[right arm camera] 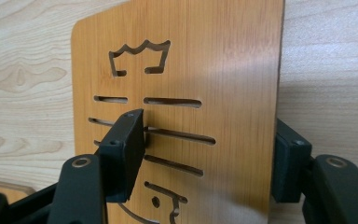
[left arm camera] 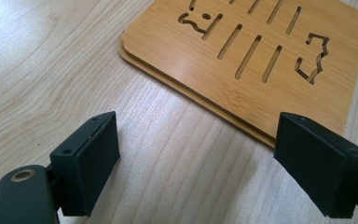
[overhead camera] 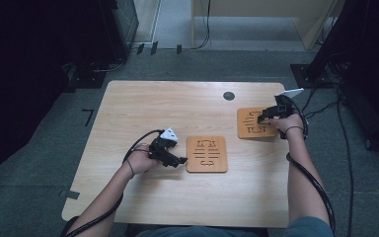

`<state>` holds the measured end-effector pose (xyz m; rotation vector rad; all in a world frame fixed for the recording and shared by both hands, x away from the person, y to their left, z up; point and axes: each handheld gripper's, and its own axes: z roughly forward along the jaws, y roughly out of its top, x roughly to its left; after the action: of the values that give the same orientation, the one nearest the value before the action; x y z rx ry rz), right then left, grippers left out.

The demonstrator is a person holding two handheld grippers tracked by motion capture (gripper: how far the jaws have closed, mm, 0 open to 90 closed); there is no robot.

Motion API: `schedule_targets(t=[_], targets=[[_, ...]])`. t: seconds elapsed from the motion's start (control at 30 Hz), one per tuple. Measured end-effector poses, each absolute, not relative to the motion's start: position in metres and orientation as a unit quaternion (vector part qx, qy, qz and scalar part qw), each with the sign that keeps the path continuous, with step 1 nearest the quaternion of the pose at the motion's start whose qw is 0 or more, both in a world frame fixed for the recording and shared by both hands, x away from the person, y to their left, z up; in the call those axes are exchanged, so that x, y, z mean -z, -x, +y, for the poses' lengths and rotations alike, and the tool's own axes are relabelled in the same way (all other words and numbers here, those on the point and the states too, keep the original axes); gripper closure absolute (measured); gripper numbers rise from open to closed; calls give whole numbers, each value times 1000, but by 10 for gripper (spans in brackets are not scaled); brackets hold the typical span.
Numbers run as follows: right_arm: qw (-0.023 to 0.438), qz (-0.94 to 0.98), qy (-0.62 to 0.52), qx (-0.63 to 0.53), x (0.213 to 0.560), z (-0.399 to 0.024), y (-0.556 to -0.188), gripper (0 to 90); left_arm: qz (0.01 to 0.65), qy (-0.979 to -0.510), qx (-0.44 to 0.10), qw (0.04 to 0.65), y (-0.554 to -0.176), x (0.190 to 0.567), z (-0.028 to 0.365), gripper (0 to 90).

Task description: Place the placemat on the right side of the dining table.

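A person is sitting at a light wooden table (overhead camera: 143, 103) and is holding one gripper in each hand.

The left gripper (overhead camera: 173, 159) is resting low near the middle of the table, just beside the left edge of a bamboo trivet stack (overhead camera: 207, 154). In the left gripper view its jaws are standing wide apart with nothing between them, and the stack (left arm camera: 261, 60) is lying flat in front of them — two thin boards, one on the other, with cut slots and small shapes. The right jaw is close to the near corner of the stack, but I cannot tell if it is touching.

The right gripper (overhead camera: 265, 116) is working at the far right side of the table, over another bamboo trivet (overhead camera: 251, 123). In the right gripper view this trivet (right arm camera: 214, 70) is standing between the jaws, tilted up from the table. One jaw is lying against the slotted face and the other is behind the right edge — the gripper is gripping the board across its thickness. A crown shape is cut near the trivet's top.

A dark round hole (overhead camera: 229, 96) is showing near the table's far edge.
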<state>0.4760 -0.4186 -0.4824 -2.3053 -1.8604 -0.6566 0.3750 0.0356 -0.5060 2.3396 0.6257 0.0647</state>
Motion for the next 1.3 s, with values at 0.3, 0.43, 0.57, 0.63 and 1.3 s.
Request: schedule_targets(t=[0.3,0.43,0.57,0.63,1.3], targets=[[42,-618,755,218,484,-417,-477,380,243,-903,-27,352,-376,506,36,134],[29,-620,753,219,484,-416,-476,387,243,-903,-27,352,-376,506,36,135],[23,-626,749,216,484,-415,-477,387,243,-903,-27,353,-376,506,36,135],[22,-626,749,215,484,-414,-477,387,243,-903,-27,353,-376,506,36,135],[-33,-658,715,234,471,-402,-462,300,250,-901,-29,352,-376,505,37,134]])
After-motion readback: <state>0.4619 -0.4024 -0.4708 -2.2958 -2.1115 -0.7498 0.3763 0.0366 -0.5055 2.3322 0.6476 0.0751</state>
